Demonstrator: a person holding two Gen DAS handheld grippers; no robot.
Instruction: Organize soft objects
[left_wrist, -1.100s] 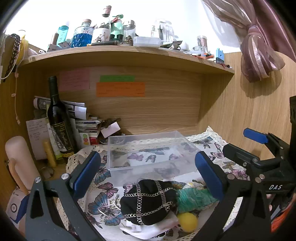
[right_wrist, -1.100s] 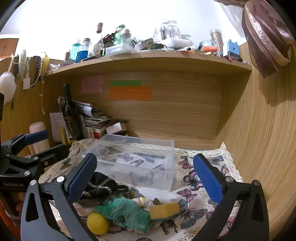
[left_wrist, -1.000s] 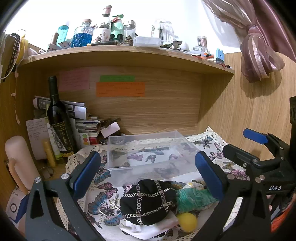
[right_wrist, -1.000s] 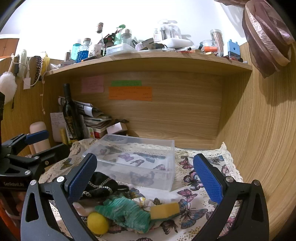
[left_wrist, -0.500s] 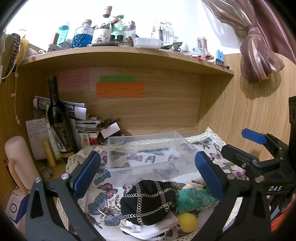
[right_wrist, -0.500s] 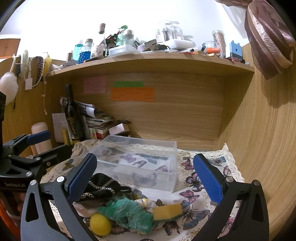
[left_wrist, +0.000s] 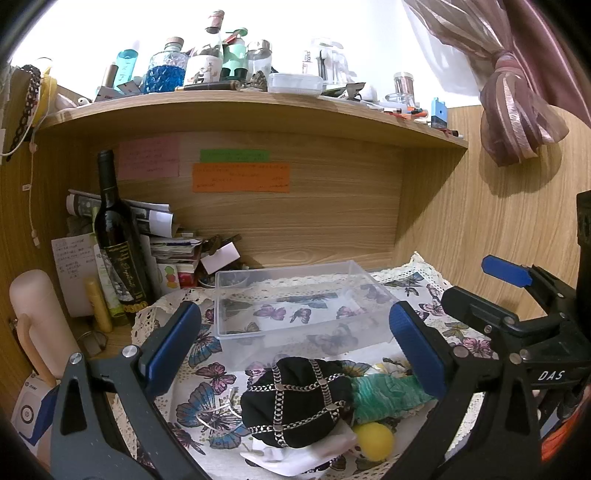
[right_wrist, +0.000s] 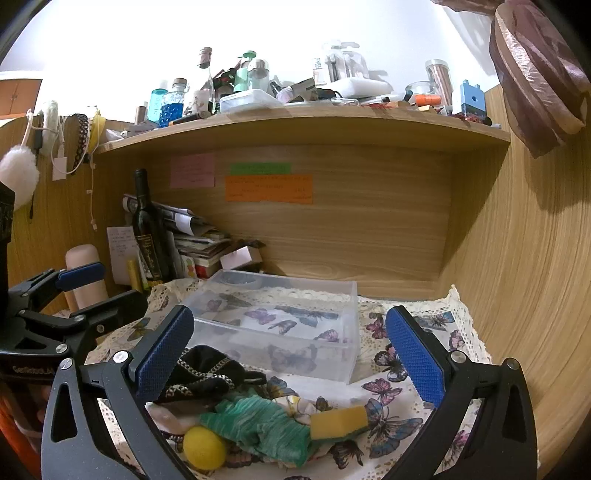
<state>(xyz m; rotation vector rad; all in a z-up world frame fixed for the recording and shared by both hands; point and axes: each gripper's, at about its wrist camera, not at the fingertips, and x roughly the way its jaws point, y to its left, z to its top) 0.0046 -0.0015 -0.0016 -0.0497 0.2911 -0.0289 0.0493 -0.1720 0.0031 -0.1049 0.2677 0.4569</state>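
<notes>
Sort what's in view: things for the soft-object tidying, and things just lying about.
For the job: black chained pouch, green cloth, yellow ball, sponge, clear plastic box, both open grippers.

Lying about: wine bottle, paper stack, shelf bottles, sticky notes, curtain.

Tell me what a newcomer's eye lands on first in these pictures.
First, the heap of soft things on the butterfly cloth: a black chain-patterned pouch, green fabric, a yellow ball and a sponge. Behind it sits a clear bin, with both grippers open before the heap.
</notes>
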